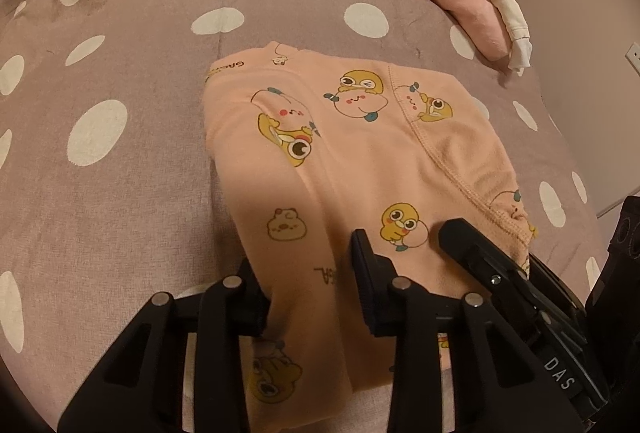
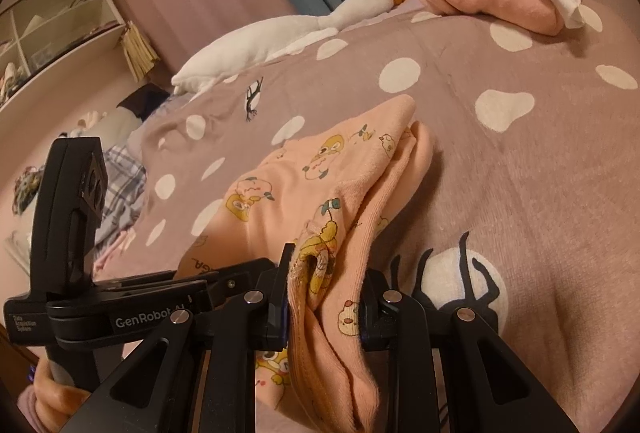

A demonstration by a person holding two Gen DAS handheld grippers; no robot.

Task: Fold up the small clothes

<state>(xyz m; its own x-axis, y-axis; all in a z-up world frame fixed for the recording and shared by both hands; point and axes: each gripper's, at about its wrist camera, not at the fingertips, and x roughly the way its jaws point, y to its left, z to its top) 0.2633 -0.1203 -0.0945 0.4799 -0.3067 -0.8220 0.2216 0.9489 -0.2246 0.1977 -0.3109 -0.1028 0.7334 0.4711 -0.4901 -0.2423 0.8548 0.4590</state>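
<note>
A peach garment point(image 1: 360, 137) printed with yellow cartoon ducks lies partly folded on the mauve bedspread point(image 1: 120, 193) with white dots. Its near end runs up between the fingers of my left gripper point(image 1: 304, 257); the cloth fills the gap and touches both pads. In the right wrist view the same garment point(image 2: 320, 161) is bunched into a thick fold, and my right gripper point(image 2: 328, 265) is shut on that fold. The right gripper's finger point(image 1: 456, 233) rests on the cloth just right of the left one. The left gripper's body point(image 2: 76, 201) stands at the left, held by a hand point(image 2: 56, 401).
A stack of folded pink and cream clothes point(image 1: 476, 5) sits at the far right of the bed. A white plush goose point(image 2: 280, 33) lies along the far edge. Beyond it are a shelf unit point(image 2: 48, 33), curtains and plaid fabric point(image 2: 124, 177).
</note>
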